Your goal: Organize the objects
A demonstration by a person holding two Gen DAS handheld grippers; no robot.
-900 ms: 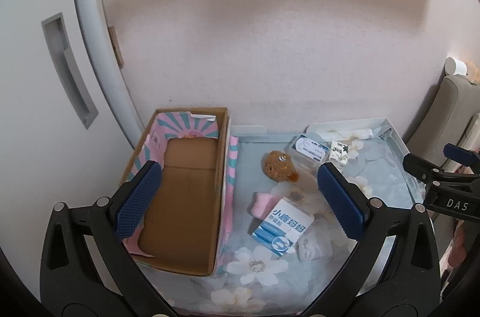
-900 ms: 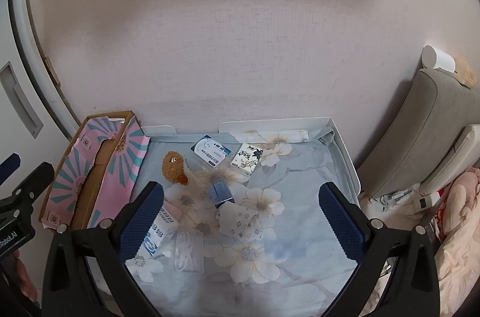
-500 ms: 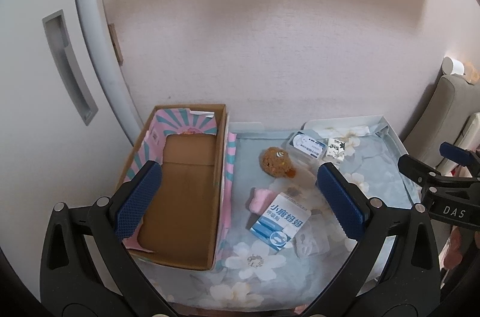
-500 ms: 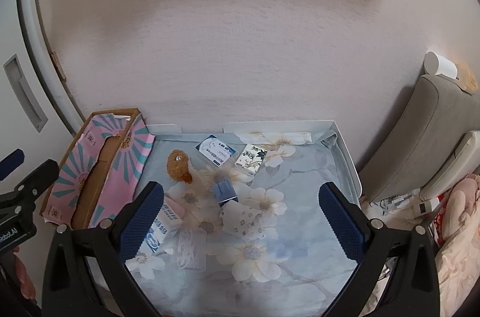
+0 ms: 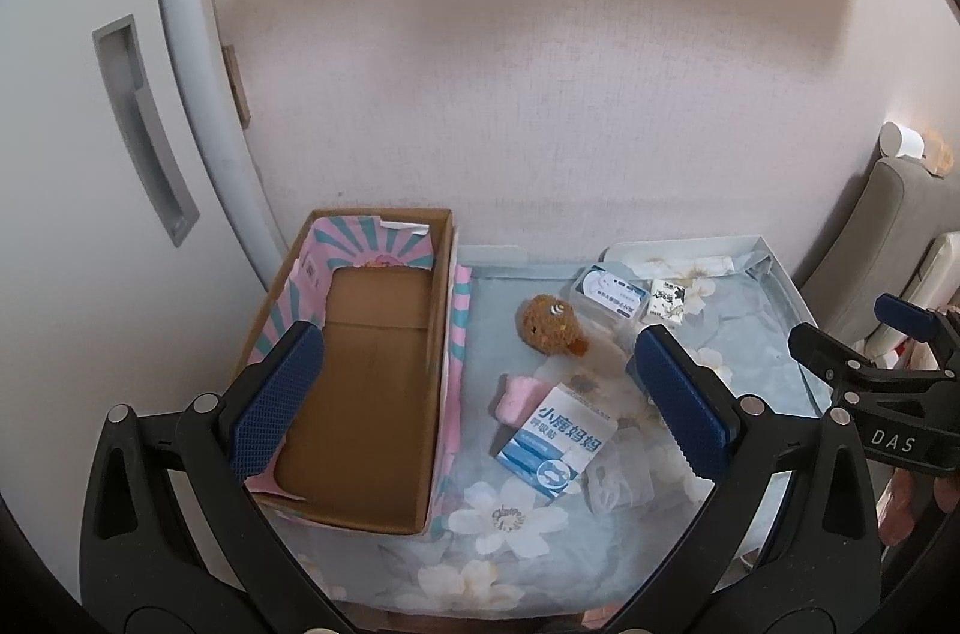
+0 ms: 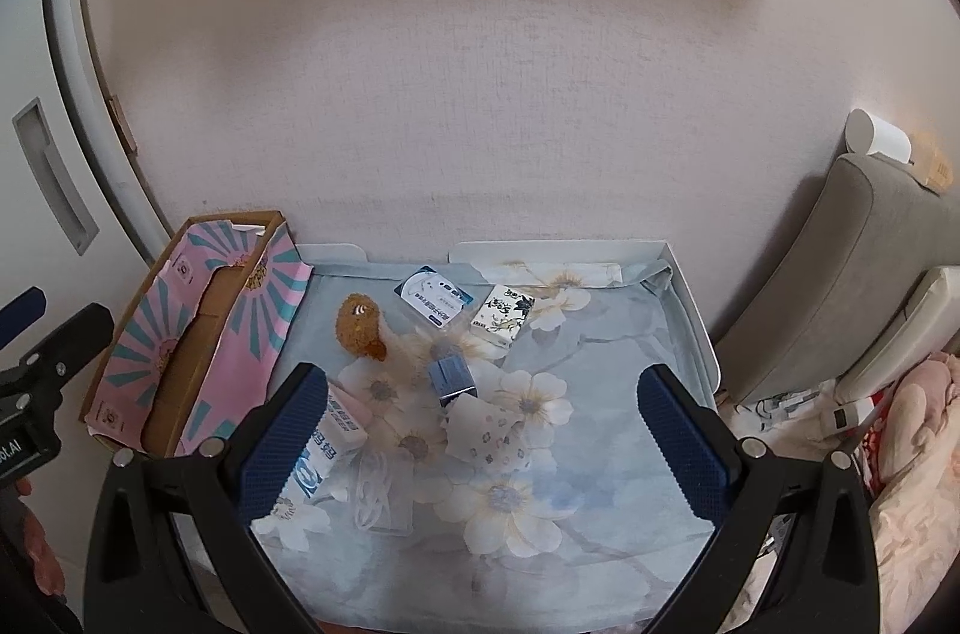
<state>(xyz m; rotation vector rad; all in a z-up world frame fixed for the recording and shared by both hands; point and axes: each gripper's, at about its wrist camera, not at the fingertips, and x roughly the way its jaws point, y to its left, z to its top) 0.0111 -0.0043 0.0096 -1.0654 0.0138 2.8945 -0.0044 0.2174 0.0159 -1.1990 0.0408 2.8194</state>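
An open cardboard box with pink and teal flaps stands empty at the table's left end. On the floral cloth lie a brown plush toy, a pink soft item, a blue-and-white carton, a clear packet, a white-blue packet, a black-and-white pack, a small blue box and a patterned pouch. My left gripper hovers open above the box edge and toy. My right gripper hangs open over the small items. Neither touches anything.
A white cabinet door with a recessed handle rises left of the box. The wall stands right behind the table. A grey cushion and pink bedding lie off the table's right end.
Both views have drifted only slightly, showing a little more of the wall above. No object has moved and both grippers stay wide open.
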